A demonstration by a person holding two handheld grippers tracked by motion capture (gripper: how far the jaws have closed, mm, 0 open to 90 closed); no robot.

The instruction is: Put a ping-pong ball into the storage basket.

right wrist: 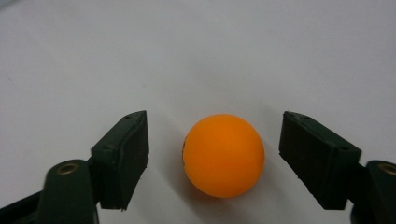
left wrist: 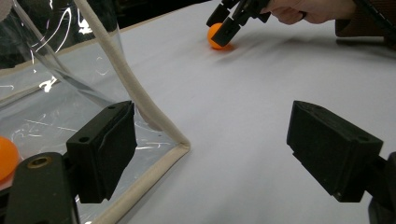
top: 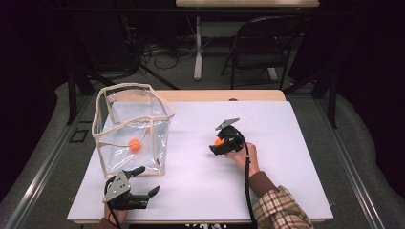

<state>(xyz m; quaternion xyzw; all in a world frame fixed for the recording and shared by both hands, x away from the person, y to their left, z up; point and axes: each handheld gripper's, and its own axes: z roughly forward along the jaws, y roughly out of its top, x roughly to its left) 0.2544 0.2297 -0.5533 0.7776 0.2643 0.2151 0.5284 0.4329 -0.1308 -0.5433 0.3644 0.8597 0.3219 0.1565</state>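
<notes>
An orange ball (top: pixel 218 141) (left wrist: pixel 218 36) (right wrist: pixel 224 155) rests on the white table cover (top: pixel 277 129). My right gripper (top: pixel 217 146) (right wrist: pixel 214 122) straddles it, one jaw on each side, with a gap between each pad and the ball. A clear plastic bag (top: pixel 119 119) (left wrist: pixel 56 60) with beige trim stands open at the left, and a second orange ball (top: pixel 134 144) (left wrist: pixel 4 156) lies inside it. My left gripper (top: pixel 148 180) (left wrist: pixel 212 112) rests open at the bag's near corner, with nothing between its jaws.
A wooden table edge (top: pixel 224 95) shows beyond the white cover. A folding chair (top: pixel 262 47) and a desk leg (top: pixel 197 47) stand on the floor behind. A cable (top: pixel 248 181) trails from the right gripper along the plaid sleeve (top: pixel 279 210).
</notes>
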